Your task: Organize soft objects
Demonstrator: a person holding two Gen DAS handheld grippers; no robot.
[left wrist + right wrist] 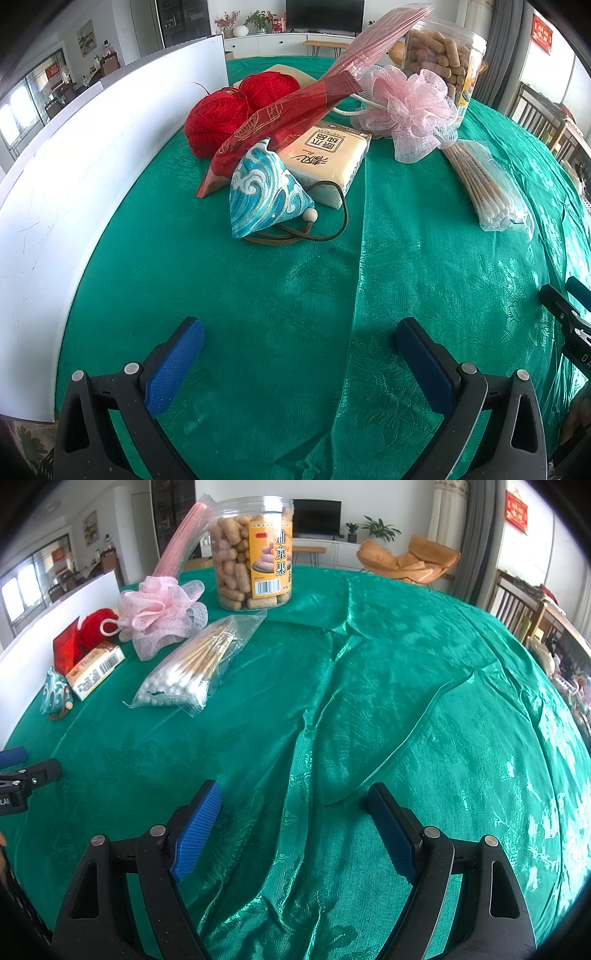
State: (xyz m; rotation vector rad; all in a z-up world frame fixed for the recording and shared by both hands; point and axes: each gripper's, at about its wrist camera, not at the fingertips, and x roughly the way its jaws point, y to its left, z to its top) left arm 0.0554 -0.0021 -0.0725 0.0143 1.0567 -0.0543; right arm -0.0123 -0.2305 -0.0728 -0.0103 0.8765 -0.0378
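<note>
On the green tablecloth (280, 280) lie soft things: a blue wave-patterned pouch (264, 195) with a bead and cord, two red yarn balls (218, 118), a tissue pack (325, 158) and a pink bath pouf (410, 107). The pouf (159, 609), tissue pack (96, 668) and pouch (55, 694) also show at the left of the right wrist view. My left gripper (299, 343) is open and empty, well short of the pouch. My right gripper (293, 812) is open and empty over bare wrinkled cloth (369, 701).
A red plastic bag (295, 103) leans over the tissues. A clear jar of snacks (253, 550) stands at the back. A bag of cotton swabs (192, 664) lies in front of it. A white board (74, 192) runs along the left edge.
</note>
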